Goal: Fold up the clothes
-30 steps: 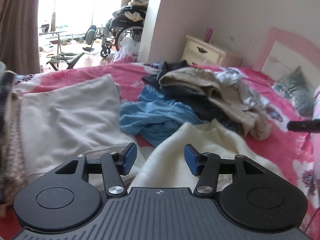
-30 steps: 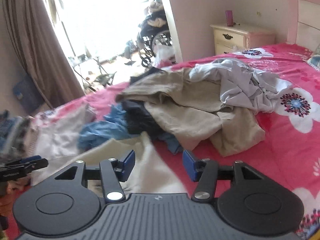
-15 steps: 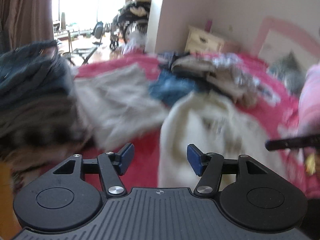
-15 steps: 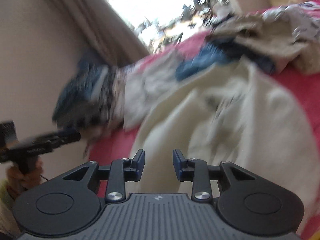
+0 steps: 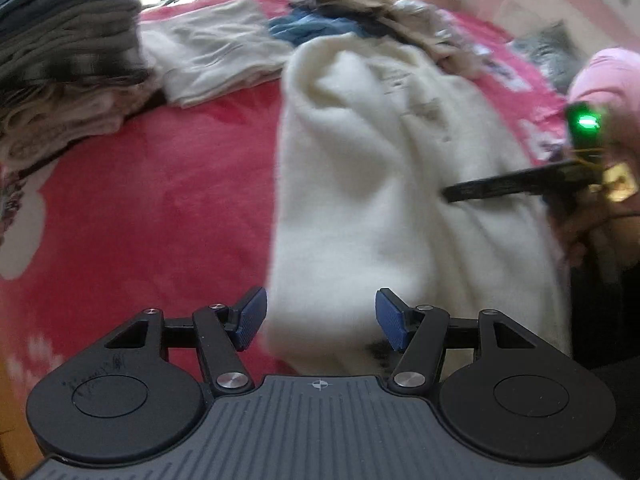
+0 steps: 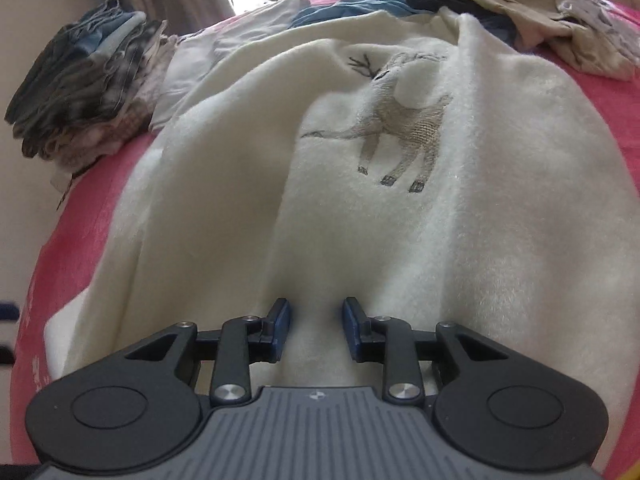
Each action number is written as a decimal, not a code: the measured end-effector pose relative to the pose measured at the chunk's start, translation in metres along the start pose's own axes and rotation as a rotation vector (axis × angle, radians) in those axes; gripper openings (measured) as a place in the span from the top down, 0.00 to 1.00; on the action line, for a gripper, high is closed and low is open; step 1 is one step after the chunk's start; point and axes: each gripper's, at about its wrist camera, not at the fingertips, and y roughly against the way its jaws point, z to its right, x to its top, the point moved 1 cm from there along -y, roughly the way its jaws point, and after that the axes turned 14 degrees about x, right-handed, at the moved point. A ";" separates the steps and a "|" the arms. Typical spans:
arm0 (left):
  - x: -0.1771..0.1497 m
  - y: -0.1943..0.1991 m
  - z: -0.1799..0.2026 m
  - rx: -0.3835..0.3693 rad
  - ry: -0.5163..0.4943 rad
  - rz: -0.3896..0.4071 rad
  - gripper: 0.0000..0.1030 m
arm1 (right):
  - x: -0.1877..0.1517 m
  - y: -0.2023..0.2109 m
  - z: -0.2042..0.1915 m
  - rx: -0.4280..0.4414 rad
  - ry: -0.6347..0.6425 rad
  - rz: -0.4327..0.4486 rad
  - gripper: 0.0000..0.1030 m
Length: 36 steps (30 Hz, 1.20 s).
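**Cream sweater spread on red bed as two tongs close in**

A cream sweater (image 6: pixel 400 208) with a stitched deer (image 6: pixel 404 128) lies spread across a red bedspread (image 5: pixel 160 208), its near hem at the edge closest to both cameras. The left gripper (image 5: pixel 320 322) hangs over that hem's left corner with its jaws wide apart; the fabric sits between the blue pads (image 5: pixel 251 318) but neither pad presses on it. The right gripper (image 6: pixel 316 330) points down at the sweater's lower middle, its jaws narrowing with a ridge of cream cloth rising between them; the pads do not yet visibly pinch it. A stack of folded clothes (image 6: pixel 88 84) sits at the left of the bed, a flat pale garment (image 5: pixel 216 52) lies beside it, and a heap of unfolded clothes (image 6: pixel 500 4) waits beyond the sweater.
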 end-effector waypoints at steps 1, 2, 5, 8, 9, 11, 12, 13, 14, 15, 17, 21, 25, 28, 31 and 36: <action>0.000 0.003 0.004 -0.028 0.000 0.026 0.41 | -0.001 -0.001 0.001 0.002 -0.002 0.004 0.69; 0.002 0.005 0.009 -0.069 0.003 0.057 0.39 | -0.002 -0.001 0.002 0.004 -0.003 0.009 0.69; 0.009 -0.008 0.034 -0.176 -0.020 0.081 0.37 | -0.004 -0.001 0.006 0.010 -0.007 0.019 0.69; 0.011 -0.041 0.063 -0.097 -0.142 0.011 0.38 | -0.004 -0.003 0.004 0.012 -0.014 0.028 0.69; 0.009 -0.052 0.069 -0.024 -0.189 -0.009 0.39 | -0.004 -0.002 0.005 0.013 -0.017 0.031 0.69; 0.004 -0.066 0.071 0.100 -0.214 -0.049 0.40 | -0.005 -0.001 0.005 0.016 -0.022 0.039 0.69; 0.001 -0.069 0.067 0.137 -0.194 -0.063 0.40 | -0.005 0.000 0.006 0.018 -0.025 0.042 0.69; 0.000 -0.068 0.058 0.141 -0.144 -0.068 0.40 | -0.005 0.000 0.007 0.020 -0.028 0.046 0.69; -0.002 -0.064 0.048 0.143 -0.079 -0.067 0.44 | -0.006 0.000 0.007 0.023 -0.032 0.049 0.69; -0.003 -0.060 0.038 0.151 -0.015 -0.062 0.51 | -0.005 0.000 0.008 0.025 -0.037 0.051 0.69; -0.003 -0.058 0.025 0.196 0.061 -0.070 0.64 | -0.005 0.000 0.009 0.031 -0.046 0.055 0.69; 0.008 -0.063 0.013 0.320 0.105 -0.110 0.87 | -0.005 0.000 0.011 0.040 -0.059 0.062 0.69; 0.030 -0.028 -0.007 0.424 0.151 0.000 0.89 | -0.005 0.001 0.012 0.047 -0.063 0.065 0.69; 0.053 0.013 -0.035 0.534 0.167 0.103 0.89 | -0.005 0.000 0.012 0.052 -0.067 0.065 0.69; 0.078 0.040 -0.060 0.639 0.140 0.179 0.88 | -0.005 0.001 0.013 0.058 -0.071 0.066 0.68; 0.095 0.003 -0.077 0.824 -0.046 0.170 0.83 | -0.006 0.002 0.015 0.069 -0.079 0.067 0.68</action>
